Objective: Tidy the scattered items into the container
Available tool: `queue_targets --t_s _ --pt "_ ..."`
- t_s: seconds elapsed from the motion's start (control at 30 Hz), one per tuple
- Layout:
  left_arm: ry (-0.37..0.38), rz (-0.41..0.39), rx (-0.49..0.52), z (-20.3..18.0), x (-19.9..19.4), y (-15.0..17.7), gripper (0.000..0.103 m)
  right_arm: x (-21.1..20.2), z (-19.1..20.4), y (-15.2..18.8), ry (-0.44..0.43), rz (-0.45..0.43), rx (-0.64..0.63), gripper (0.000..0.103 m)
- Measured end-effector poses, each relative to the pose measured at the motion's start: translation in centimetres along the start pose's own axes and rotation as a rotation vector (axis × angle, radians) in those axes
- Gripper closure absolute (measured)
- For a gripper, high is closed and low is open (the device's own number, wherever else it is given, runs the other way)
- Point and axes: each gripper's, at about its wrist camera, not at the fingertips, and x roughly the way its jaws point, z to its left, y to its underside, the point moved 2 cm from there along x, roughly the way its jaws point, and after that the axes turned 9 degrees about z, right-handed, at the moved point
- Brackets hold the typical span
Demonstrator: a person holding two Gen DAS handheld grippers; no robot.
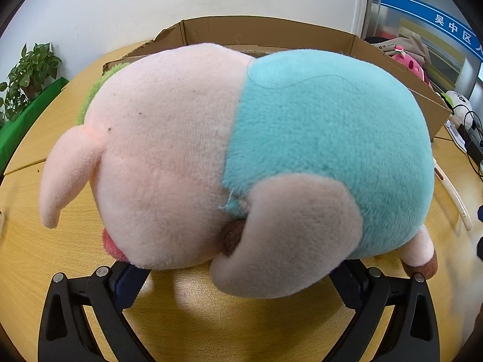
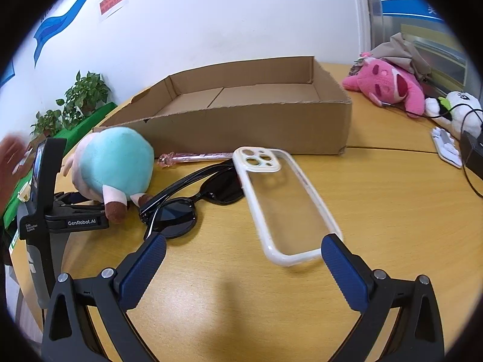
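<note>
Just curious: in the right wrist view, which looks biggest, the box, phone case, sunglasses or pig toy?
1. Brown cardboard box
2. Clear white-rimmed phone case, enlarged by nearness
3. Black sunglasses and pink-and-blue plush pig: alike, unranked

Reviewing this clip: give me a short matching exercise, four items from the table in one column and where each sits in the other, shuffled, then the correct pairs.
Items:
1. pig plush
2. sunglasses
3. phone case
4. cardboard box

Places:
A. open and nothing visible inside, at the back of the table
B. between the left gripper fingers
C. lying just ahead of the open right gripper, its near end between the fingers
D. on the table between the plush and the case

Pairs: 1-B, 2-D, 3-C, 4-A
</note>
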Motion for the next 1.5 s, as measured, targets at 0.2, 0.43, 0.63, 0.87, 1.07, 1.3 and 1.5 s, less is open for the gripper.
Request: queue_targets --t_s 0.2,0.43,0.63,0.87,1.07,1.3,1.5 --pt "0.000 0.000 -0.001 0.0 0.0 0.0 0.000 1.1 2.4 0.0 -0.038 0.020 -0.063 0.001" --pt "-0.003 0.000 -0.005 0.1 0.1 -0.1 0.000 0.3 2.4 0.6 -0.052 0.009 -0.073 0.001" --pt "-0.004 -0.001 -0.011 0.0 0.1 -0.1 0.000 0.3 1.1 2.1 -0.045 0.049 -0.038 0.001" --pt "-0.003 0.035 0.004 1.1 -1.2 2.1 0.000 1.6 1.0 3.3 0.003 0.142 -0.049 0.000" --pt "0.062 -0.092 0.030 3.3 -6.6 3.0 0.000 2.1 2.4 3.5 0.105 0.175 -0.137 0.000" --pt "0.175 -0.152 -0.049 7.0 -7.9 -2.4 0.000 2.5 2.7 2.9 0.087 0.189 -0.177 0.000" --pt "0.339 -0.056 -0.065 7.7 -4.1 -5.2 0.000 2.9 2.9 2.6 0.079 0.208 -0.192 0.000"
